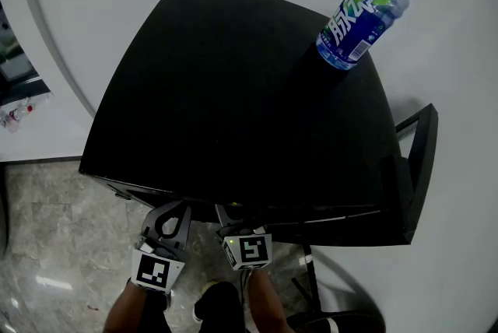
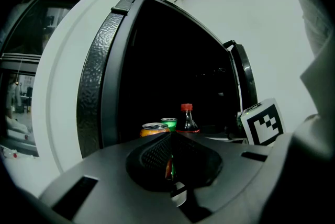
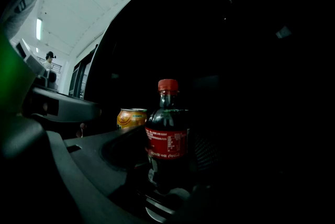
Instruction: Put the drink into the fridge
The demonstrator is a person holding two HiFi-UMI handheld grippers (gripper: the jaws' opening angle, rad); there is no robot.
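At the dim mouth of the black fridge, the right claw is pinching a red-capped dark cola bottle, its base hidden; the left claw is resting pressed together.

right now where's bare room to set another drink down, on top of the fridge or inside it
The fridge top is bare everywhere except its far right corner, where the blue-capped bottle stands. Inside, the front is crowded: orange can, green can and cola bottle close together. Right of the cola bottle is too dark to judge.

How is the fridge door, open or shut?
Open: the door stands swung out, and an orange can and cola bottle show inside the fridge.
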